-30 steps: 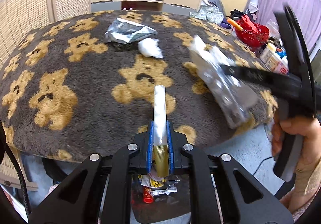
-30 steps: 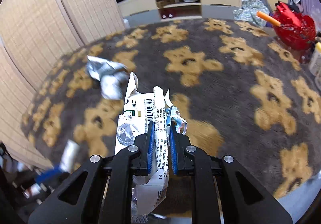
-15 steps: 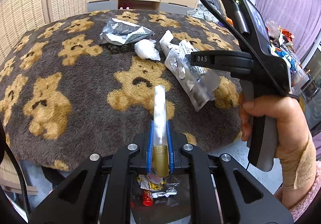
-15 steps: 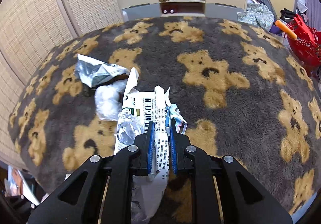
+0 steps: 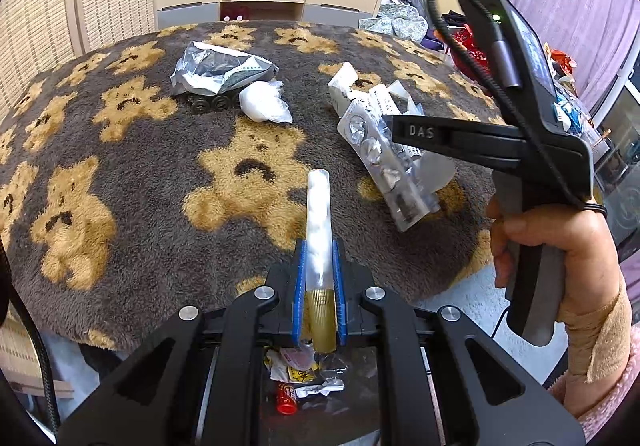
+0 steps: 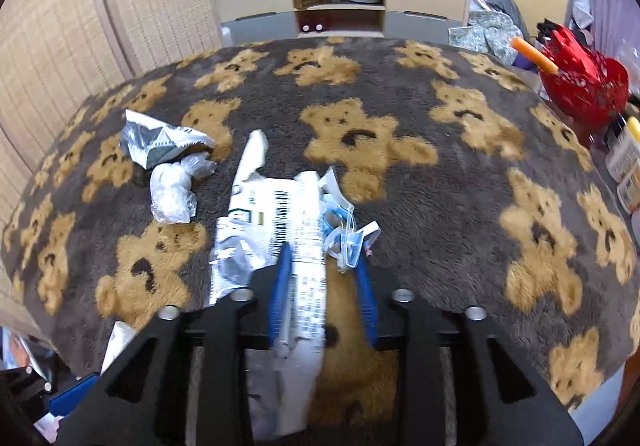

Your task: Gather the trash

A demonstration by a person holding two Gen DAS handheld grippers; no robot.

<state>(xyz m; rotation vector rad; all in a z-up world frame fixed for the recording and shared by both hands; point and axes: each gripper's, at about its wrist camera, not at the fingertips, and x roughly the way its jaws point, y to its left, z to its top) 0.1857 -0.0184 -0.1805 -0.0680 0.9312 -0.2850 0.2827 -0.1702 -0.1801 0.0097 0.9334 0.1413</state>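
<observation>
A shaggy grey blanket [image 6: 440, 182] with tan bears covers the table; behind it a low shelf unit [image 6: 340, 12] and woven screens, a red basket [image 6: 580, 82] to the right. On the pile lie a silver bag [image 5: 222, 66] and a white wad [image 5: 262, 106] — crinkled, soft. The left tool [image 5: 318, 278] is clamped on a clear tube [image 5: 318, 222], above a bin [image 5: 308, 378] of scraps. The right tool [image 6: 322, 286] is opening — a printed wrapper [image 6: 288, 230] hangs loose between its pads.

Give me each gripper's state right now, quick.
Left gripper: shut on a clear tube with a gold cap.
Right gripper: jaws opening, printed wrapper between them, no longer clamped.
</observation>
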